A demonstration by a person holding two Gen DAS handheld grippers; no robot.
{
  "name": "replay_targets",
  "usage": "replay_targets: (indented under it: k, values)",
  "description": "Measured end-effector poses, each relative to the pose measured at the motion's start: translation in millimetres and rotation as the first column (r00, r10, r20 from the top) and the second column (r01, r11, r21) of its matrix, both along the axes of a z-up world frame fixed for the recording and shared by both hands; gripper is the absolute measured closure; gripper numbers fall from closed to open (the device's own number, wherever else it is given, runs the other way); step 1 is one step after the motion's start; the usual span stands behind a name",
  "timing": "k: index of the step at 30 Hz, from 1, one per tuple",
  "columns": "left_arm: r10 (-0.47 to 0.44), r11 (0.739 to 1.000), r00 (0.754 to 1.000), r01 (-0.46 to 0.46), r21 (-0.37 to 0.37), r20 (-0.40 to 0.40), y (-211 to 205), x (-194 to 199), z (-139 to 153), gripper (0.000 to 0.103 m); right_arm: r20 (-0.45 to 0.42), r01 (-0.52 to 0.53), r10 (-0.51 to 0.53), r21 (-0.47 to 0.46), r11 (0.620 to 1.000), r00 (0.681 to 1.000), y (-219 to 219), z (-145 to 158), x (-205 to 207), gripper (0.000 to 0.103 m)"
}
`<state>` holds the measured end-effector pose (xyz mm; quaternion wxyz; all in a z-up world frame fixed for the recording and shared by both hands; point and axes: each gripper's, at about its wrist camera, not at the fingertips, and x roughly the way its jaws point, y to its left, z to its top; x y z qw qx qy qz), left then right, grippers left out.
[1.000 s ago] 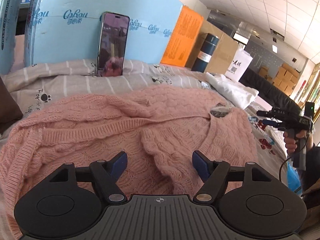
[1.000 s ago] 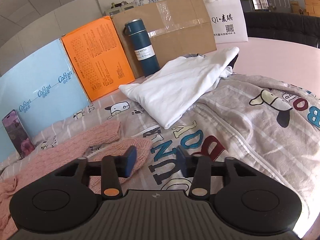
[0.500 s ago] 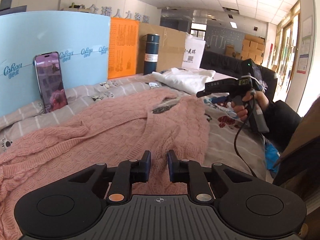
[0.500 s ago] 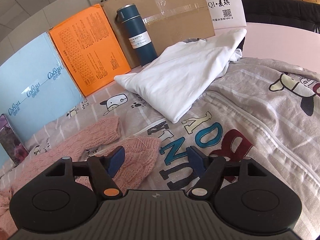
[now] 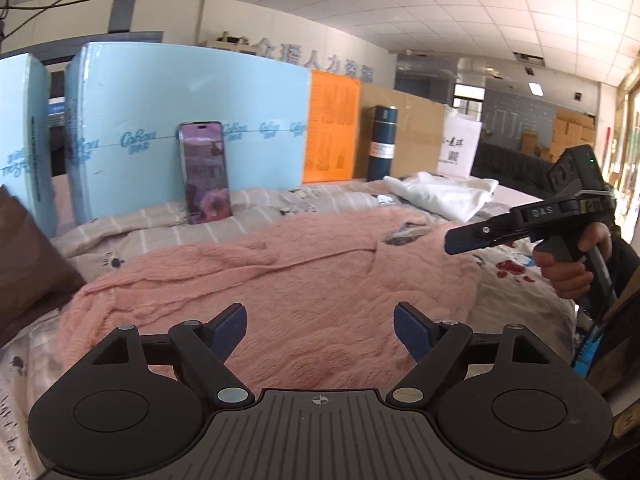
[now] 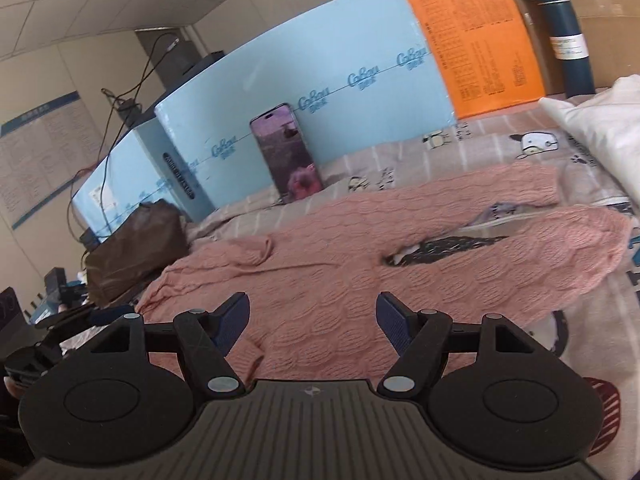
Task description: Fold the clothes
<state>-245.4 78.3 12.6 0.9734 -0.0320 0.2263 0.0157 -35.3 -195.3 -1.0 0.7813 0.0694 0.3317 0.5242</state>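
A pink knit sweater lies spread flat on the patterned bedsheet. My left gripper hovers over its near edge. Its jaws are opening and nothing is between them. In the right wrist view the sweater fills the middle, with one sleeve stretched out to the right and a second part folded below it. My right gripper stands open just above the knit, holding nothing. The left wrist view also shows the right gripper, held in a hand beyond the sweater's right side.
A phone leans on a light blue foam board at the back of the bed. Beside it stand an orange board and a dark blue flask. A white garment lies at the back right, a brown bag at the left.
My left gripper shut, then opened wide while pulling back and rising off the sweater. The right gripper swung left, from the printed sheet and white garment to over the pink sweater.
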Motion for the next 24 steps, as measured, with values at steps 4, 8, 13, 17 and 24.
replay_targets:
  k: [4,8,13,17,24]
  values:
    - [0.092,0.994,0.993,-0.088,0.057,-0.071,1.5,-17.5,-11.9,0.013,-0.001,-0.177,0.178,-0.072,0.982,0.984,42.3,-12.2,-22.4,0.034]
    - [0.132,0.986,0.982,-0.117,0.115,-0.131,-1.5,-25.1,-27.4,0.009,0.069,-0.226,0.24,-0.167,0.96,0.968,64.7,-22.9,-44.3,0.046]
    - [0.107,0.989,0.99,-0.096,0.11,-0.093,-2.5,-33.3,-26.0,0.008,0.149,-0.253,0.275,-0.152,0.955,0.95,56.4,-17.3,-55.6,0.092]
    - [0.078,0.994,0.997,-0.077,0.081,-0.017,-1.2,-36.9,-17.3,0.008,0.158,-0.268,0.275,-0.064,0.961,0.948,32.6,-0.4,-61.1,0.095]
    - [0.083,0.988,0.993,-0.072,0.138,-0.08,1.7,-12.6,-20.9,0.006,0.224,-0.168,0.178,-0.065,0.984,0.958,15.6,6.1,-64.2,0.095]
